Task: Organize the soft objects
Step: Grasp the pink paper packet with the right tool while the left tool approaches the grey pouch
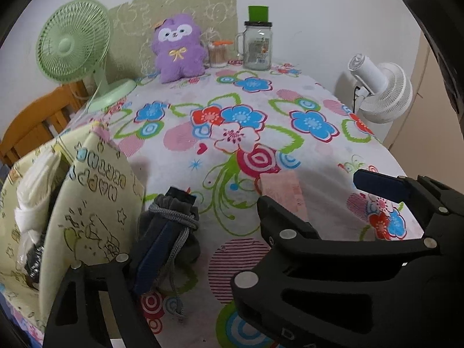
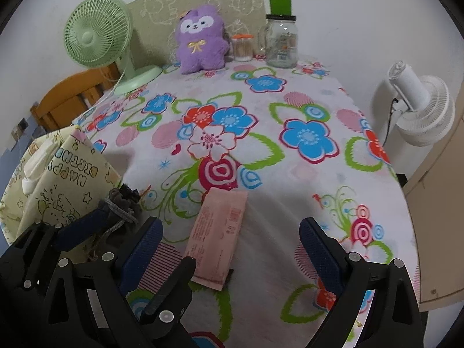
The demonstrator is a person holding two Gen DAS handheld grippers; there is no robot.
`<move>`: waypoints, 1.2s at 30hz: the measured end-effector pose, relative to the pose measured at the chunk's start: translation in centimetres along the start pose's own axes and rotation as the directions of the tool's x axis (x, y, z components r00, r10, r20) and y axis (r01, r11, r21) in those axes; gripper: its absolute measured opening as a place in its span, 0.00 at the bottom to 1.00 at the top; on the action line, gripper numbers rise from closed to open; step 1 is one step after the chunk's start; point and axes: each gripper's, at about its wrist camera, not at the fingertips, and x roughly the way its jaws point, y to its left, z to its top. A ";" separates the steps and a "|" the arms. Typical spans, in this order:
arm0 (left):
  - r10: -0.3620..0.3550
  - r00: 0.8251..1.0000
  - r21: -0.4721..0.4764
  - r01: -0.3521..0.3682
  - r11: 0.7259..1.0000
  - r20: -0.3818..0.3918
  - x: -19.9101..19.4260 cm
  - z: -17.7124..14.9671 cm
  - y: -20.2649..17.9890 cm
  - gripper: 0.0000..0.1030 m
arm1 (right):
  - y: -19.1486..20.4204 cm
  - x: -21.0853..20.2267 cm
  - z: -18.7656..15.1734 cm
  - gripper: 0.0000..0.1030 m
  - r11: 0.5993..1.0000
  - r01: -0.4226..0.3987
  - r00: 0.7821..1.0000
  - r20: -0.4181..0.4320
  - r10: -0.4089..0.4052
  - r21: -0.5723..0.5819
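A grey drawstring pouch [image 1: 171, 226] sits at the near left of the table, against a pale yellow "Happy Birthday" gift bag [image 1: 84, 203] that holds white soft items. My left gripper's left finger presses against the pouch; its right finger is hidden behind my right gripper [image 1: 380, 185], so its grip is unclear. In the right wrist view my right gripper [image 2: 229, 237] is open above a flat pink packet [image 2: 219, 237]. My left gripper [image 2: 101, 226] appears at lower left by the pouch [image 2: 121, 206] and gift bag [image 2: 66, 179]. A purple plush toy [image 2: 200, 40] stands at the far edge.
A green desk fan [image 2: 95, 34] stands far left. A glass mug jar [image 2: 282, 40] and a small toothpick jar [image 2: 243, 47] stand by the plush. A white fan [image 2: 420, 107] is off the right edge. A wooden chair [image 2: 72, 98] is at left.
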 end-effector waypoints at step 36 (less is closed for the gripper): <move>-0.126 0.989 -0.015 0.125 0.992 -0.078 1.8 -0.9 -0.3 0.10 | -1.9 1.4 -1.3 0.41 0.998 0.052 0.996 -0.074 -0.048 0.046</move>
